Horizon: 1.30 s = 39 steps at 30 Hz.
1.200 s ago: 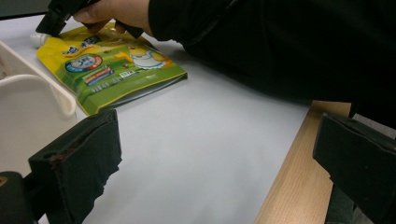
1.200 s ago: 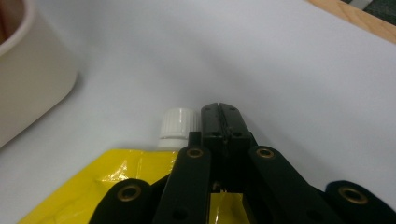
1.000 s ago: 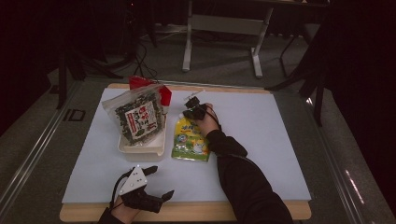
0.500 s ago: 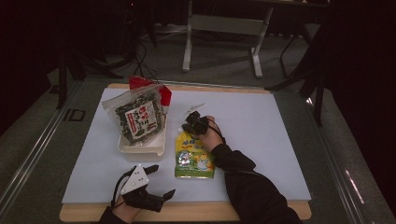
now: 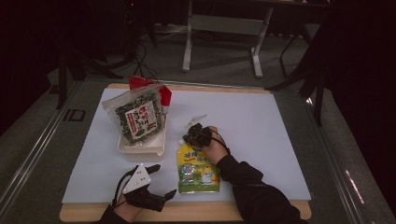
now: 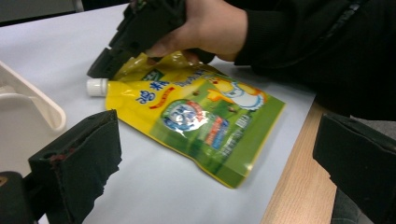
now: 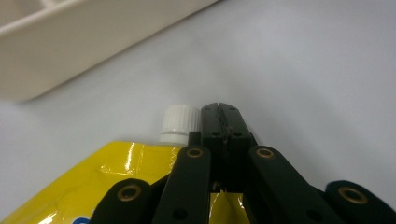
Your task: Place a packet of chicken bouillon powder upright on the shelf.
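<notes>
By the tabletop's near edge the left gripper (image 5: 156, 184) sat with its jaws wide apart and empty. Just to its right the yellow spout pouch (image 5: 196, 168) lay flat on the white mat (image 5: 261, 135). At the pouch's far top edge, beside the white cap (image 7: 180, 122), the right gripper (image 5: 192, 136) was clamped on the pouch's top seam, the cream tray (image 5: 140, 147) just beyond.

Dim room; grey floor (image 5: 224, 70); metal table frame (image 5: 223, 28) behind.
</notes>
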Tool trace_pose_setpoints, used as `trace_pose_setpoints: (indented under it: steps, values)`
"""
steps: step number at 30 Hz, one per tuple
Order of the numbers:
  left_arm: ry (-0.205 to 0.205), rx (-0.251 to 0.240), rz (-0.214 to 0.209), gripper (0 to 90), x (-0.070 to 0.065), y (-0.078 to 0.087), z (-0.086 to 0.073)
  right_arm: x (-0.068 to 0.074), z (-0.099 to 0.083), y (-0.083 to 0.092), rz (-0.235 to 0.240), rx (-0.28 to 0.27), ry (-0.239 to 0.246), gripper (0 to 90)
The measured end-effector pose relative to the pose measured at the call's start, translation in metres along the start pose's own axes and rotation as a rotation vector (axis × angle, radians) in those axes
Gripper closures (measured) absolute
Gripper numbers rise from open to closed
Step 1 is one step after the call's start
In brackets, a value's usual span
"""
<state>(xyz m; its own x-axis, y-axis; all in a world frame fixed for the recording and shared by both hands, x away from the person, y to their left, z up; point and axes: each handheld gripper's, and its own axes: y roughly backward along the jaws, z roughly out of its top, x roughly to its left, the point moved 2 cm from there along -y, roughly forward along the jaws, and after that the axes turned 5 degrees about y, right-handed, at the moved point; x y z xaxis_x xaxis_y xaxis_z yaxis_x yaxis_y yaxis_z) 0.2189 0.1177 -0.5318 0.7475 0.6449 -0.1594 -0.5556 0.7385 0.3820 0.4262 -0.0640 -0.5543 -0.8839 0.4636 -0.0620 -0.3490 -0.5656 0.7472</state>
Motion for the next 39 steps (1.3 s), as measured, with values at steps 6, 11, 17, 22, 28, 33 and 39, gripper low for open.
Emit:
trace_pose_setpoints:
  steps: [6,11,17,22,28,33,39]
  values:
    - [-0.001,0.004,-0.005,2.2,-0.001,-0.002,0.0,0.008,-0.01,0.013,0.008,-0.017,-0.002,89.9]
    - [-0.007,0.008,-0.008,2.2,-0.002,-0.004,0.0,0.011,-0.012,0.021,-0.005,-0.02,0.019,86.7]
    - [-0.006,0.007,-0.007,2.2,-0.002,-0.004,0.0,0.001,-0.012,0.044,-0.024,-0.056,0.002,84.6]
    - [-0.007,0.01,-0.007,2.1,-0.001,-0.004,0.0,-0.011,-0.015,0.073,-0.038,-0.08,-0.008,77.0]
    - [-0.01,0.012,-0.007,2.2,-0.001,-0.006,0.0,-0.021,-0.031,0.089,-0.025,-0.039,-0.025,59.4]
    - [-0.01,0.014,-0.01,2.2,-0.001,-0.006,0.0,-0.022,-0.047,0.082,-0.003,0.017,-0.039,47.2]
    - [-0.009,0.017,-0.012,2.2,-0.001,-0.006,0.0,-0.025,-0.058,0.075,-0.003,0.028,-0.045,27.3]
